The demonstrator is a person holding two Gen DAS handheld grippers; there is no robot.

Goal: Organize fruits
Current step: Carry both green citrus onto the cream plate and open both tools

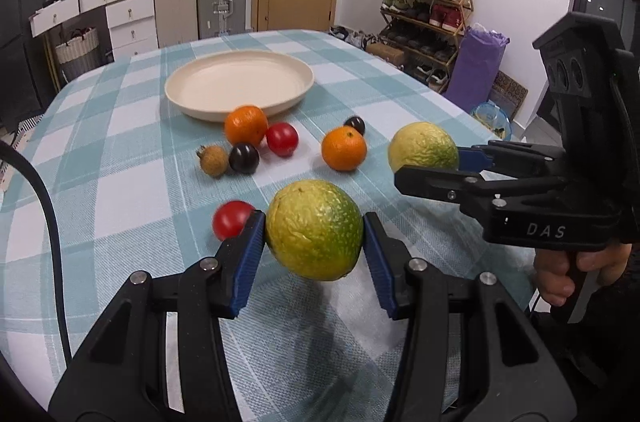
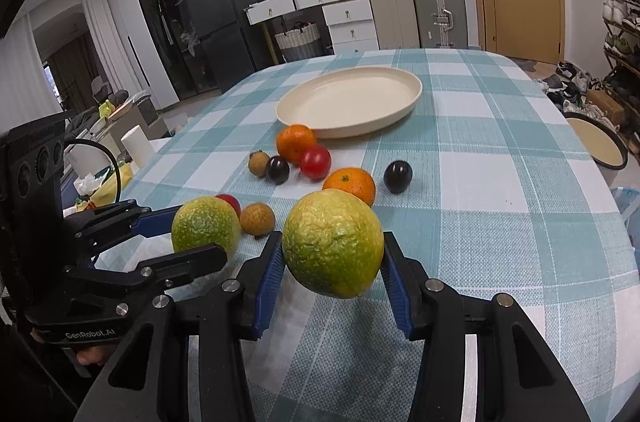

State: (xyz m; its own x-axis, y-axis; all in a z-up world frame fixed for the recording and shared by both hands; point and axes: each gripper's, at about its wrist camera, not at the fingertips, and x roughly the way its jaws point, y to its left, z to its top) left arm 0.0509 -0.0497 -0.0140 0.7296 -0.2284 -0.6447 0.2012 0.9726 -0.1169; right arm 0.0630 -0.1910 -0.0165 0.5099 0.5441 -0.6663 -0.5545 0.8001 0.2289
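Observation:
My left gripper (image 1: 314, 234) is shut on a green-yellow citrus (image 1: 314, 229) and holds it above the cloth; it also shows in the right wrist view (image 2: 205, 226). My right gripper (image 2: 333, 248) is shut on a second green-yellow citrus (image 2: 333, 242), seen from the left wrist too (image 1: 422, 147). An empty cream plate (image 1: 240, 84) (image 2: 350, 100) sits farther back. Between plate and grippers lie two oranges (image 1: 344, 148) (image 1: 245, 125), red tomatoes (image 1: 282, 139) (image 1: 230, 220), dark round fruits (image 1: 244, 158) (image 1: 355, 124) and a brown longan (image 1: 214, 161). Another brown fruit (image 2: 257, 219) lies beside the left citrus.
The table wears a teal-and-white checked cloth (image 2: 500, 190). A second cream dish (image 2: 596, 142) stands off the table's right edge. Suitcases, drawers, a door and a shoe rack (image 1: 428, 10) stand behind the table.

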